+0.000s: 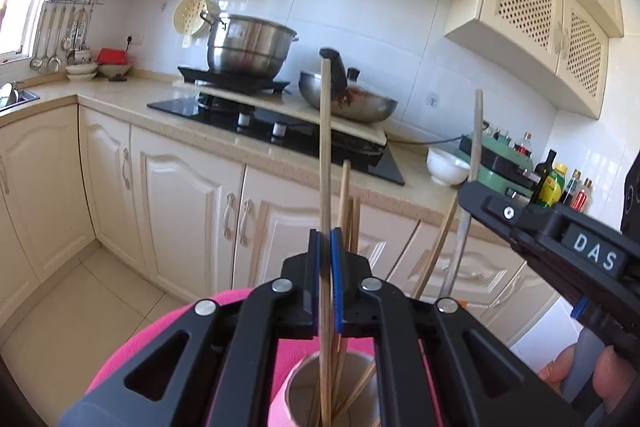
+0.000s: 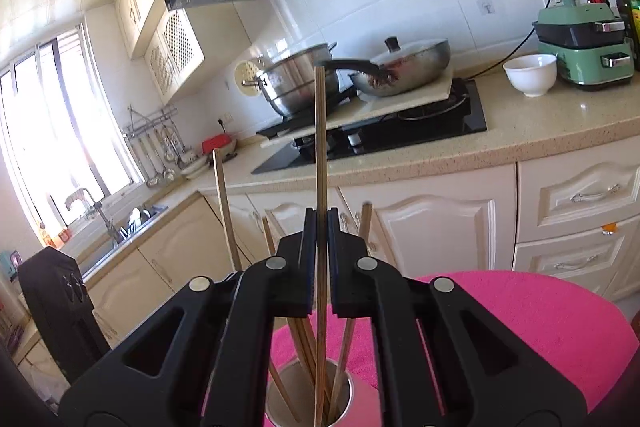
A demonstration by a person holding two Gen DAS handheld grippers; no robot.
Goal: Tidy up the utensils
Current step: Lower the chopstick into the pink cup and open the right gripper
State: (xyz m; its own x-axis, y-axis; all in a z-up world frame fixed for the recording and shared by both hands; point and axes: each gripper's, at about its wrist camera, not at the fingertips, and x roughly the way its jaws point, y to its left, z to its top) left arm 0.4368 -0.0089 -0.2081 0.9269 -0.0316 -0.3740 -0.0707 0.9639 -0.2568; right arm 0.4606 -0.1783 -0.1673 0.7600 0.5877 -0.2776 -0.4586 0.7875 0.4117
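The left gripper [image 1: 325,243] has its jaws pinching one long wooden chopstick [image 1: 326,147], held straight up. The stick's bottom end goes down into a round cup [image 1: 280,403] that stands on a pink cloth [image 1: 160,331]. More chopsticks [image 1: 347,203] lean inside the cup. The right gripper [image 2: 320,223] also has its jaws pinching a chopstick [image 2: 319,131] that stands upright, with its low end in the same cup [image 2: 276,387]. Both grippers are close together over the cup. A hand [image 1: 600,375] holds the right gripper's grey handle.
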